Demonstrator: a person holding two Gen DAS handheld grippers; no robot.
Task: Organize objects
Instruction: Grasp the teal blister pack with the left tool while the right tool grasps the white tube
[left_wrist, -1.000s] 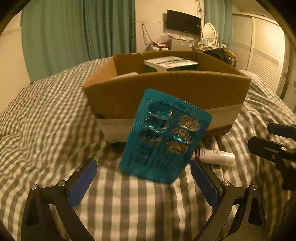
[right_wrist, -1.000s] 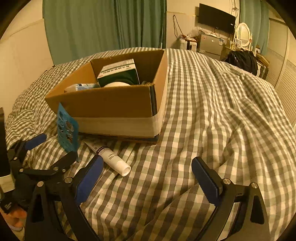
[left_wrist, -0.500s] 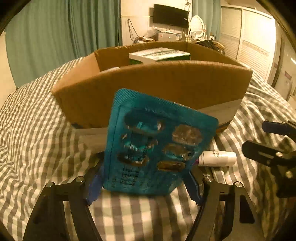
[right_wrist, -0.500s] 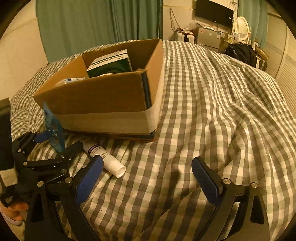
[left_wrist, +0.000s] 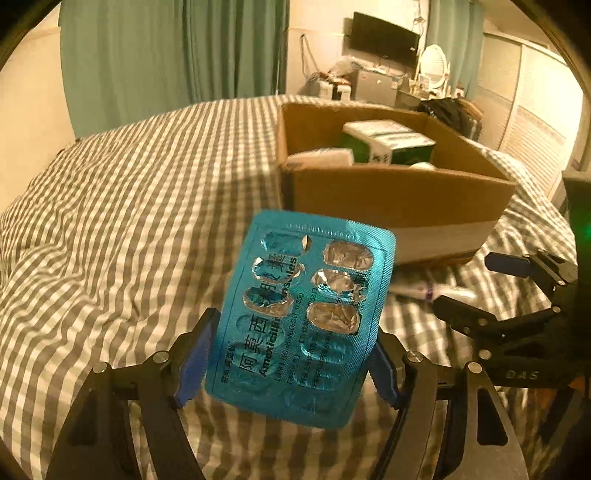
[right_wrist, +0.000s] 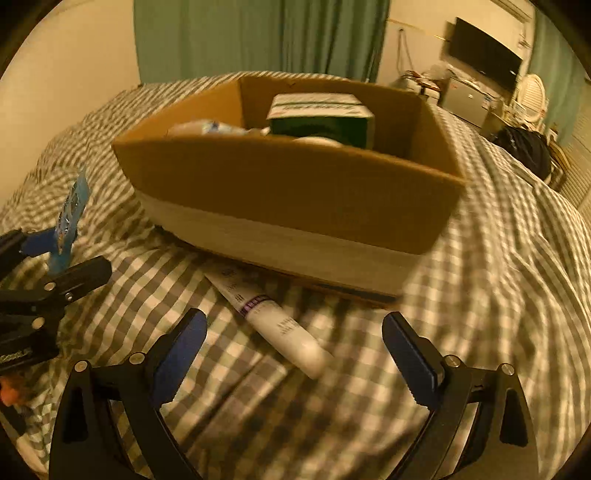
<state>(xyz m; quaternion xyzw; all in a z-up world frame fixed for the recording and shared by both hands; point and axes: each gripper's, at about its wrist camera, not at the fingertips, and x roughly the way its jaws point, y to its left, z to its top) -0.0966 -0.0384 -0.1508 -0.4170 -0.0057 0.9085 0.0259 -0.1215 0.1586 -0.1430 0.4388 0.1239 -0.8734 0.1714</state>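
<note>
Blister pack (left_wrist: 303, 317), teal foil with several pockets already burst, stands clamped by its side edges in the left tool (left_wrist: 286, 363), raised above the checked bed (left_wrist: 129, 206); featherlight, bendy, crushable, so grip edges gently; right tool (right_wrist: 295, 356) gapes empty over the white tube (right_wrist: 275, 317) beside the cardboard box (right_wrist: 295, 195).

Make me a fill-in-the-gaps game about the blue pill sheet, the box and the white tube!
1. The left gripper is shut on the blue ____.
2. The white tube lies on the ____, outside the cardboard box.
3. The right gripper is ____ and holds nothing.
4. The green and white carton sits inside the ____.

Missing words: pill sheet; bed; open; box
</note>
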